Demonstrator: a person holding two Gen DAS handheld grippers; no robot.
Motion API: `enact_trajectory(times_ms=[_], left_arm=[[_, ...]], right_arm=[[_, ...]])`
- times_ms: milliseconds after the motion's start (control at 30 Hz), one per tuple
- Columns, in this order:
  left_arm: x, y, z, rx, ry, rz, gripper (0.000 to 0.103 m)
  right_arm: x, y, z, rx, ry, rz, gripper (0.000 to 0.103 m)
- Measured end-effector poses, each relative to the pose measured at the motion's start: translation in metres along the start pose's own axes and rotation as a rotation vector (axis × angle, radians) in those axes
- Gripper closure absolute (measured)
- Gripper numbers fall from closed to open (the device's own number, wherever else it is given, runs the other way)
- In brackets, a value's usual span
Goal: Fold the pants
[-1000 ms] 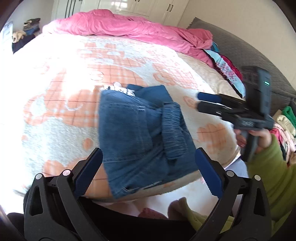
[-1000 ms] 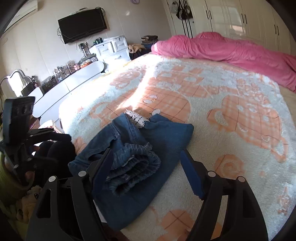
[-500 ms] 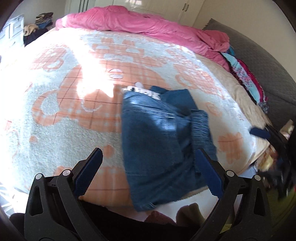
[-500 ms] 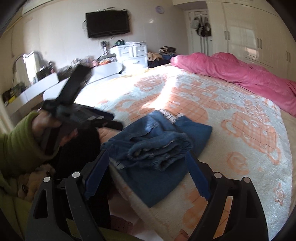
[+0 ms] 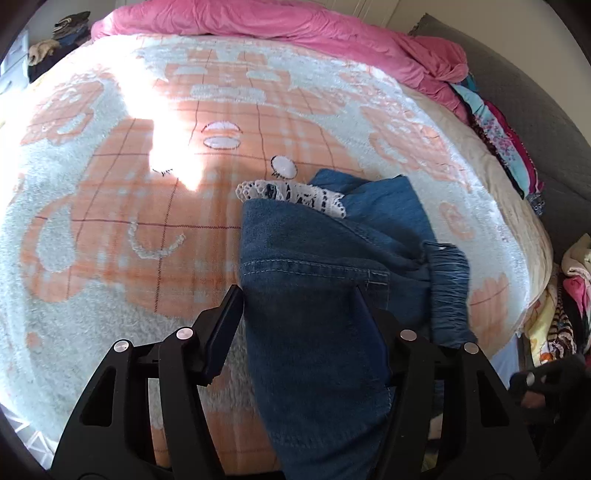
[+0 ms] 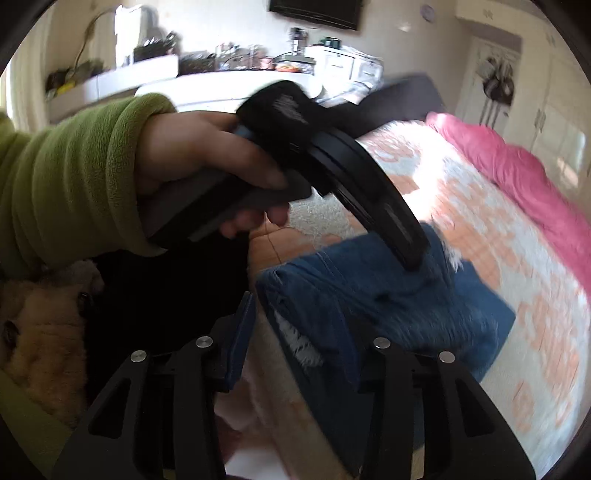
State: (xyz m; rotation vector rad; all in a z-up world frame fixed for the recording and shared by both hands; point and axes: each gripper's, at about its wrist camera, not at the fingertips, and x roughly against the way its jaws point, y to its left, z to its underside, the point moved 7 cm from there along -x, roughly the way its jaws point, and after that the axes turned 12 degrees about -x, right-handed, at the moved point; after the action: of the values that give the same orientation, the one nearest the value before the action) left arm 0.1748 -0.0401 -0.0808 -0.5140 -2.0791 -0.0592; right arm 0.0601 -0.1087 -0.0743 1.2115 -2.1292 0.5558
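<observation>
Both grippers have dropped closer to the folded jeans [image 5: 325, 295] near the blanket [image 5: 110, 229] edge. Left gripper [image 5: 299, 314] jaws closing astride the denim; right gripper [image 6: 299, 332] jaws closing around the near corner.

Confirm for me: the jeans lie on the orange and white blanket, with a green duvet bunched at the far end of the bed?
Not quite. The duvet bunched at the far end is pink, not green, as the left wrist view shows. The jeans do lie on the orange and white blanket.
</observation>
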Motion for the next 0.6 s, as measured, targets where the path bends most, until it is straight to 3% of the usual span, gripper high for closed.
enact_trajectory(times_ms=[100, 167, 233, 500, 600], left_arm=[[-0.008, 0.005, 0.001, 0.024, 0.003, 0.011, 0.049], [-0.009, 0.007, 0.001, 0.031, 0.001, 0.005, 0.045], [-0.009, 0.008, 0.002, 0.027, -0.001, 0.001, 0.042], [0.001, 0.006, 0.002, 0.046, -0.082, -0.016, 0.038], [0.017, 0.000, -0.001, 0.020, -0.117, -0.048, 0.036]], right_arm=[[-0.025, 0.001, -0.001, 0.095, 0.021, 0.092, 0.063], [-0.035, 0.002, 0.006, 0.074, 0.072, 0.024, 0.095], [-0.032, 0.007, 0.013, 0.062, 0.113, -0.022, 0.097], [-0.035, 0.004, 0.031, -0.058, 0.127, -0.056, 0.093], [-0.023, 0.003, 0.024, -0.122, 0.109, -0.099, 0.076]])
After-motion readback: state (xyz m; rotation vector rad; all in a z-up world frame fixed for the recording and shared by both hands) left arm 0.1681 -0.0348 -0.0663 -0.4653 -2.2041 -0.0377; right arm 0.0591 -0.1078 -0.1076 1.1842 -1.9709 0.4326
